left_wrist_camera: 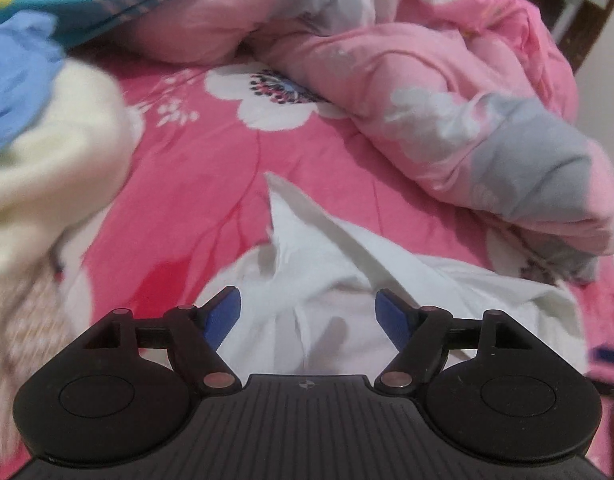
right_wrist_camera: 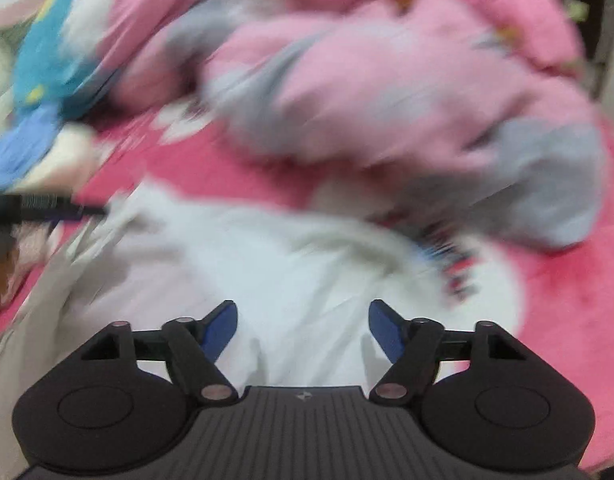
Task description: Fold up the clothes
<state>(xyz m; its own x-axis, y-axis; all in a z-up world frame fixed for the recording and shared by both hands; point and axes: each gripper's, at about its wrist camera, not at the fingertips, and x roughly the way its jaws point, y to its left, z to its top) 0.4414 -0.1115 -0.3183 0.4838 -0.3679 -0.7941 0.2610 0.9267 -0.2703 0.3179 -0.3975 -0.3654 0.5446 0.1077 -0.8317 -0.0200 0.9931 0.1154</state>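
Left gripper (left_wrist_camera: 308,312): jaws spread wide, nothing between the blue pads (left_wrist_camera: 223,316), above the crumpled white garment (left_wrist_camera: 331,292) on the pink floral bedsheet (left_wrist_camera: 195,168). Right gripper (right_wrist_camera: 303,322): jaws equally wide, empty, over the same garment (right_wrist_camera: 267,264). Left view is sharp, showing the bunched pink-grey quilt (left_wrist_camera: 447,112) and a cream cloth (left_wrist_camera: 55,152). Right view is motion-blurred; a dark tool tip (right_wrist_camera: 47,206) enters at left.

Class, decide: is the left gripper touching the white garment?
Cannot tell. In the left wrist view, the open left gripper frames the white garment, showing neither contact nor gap plainly.
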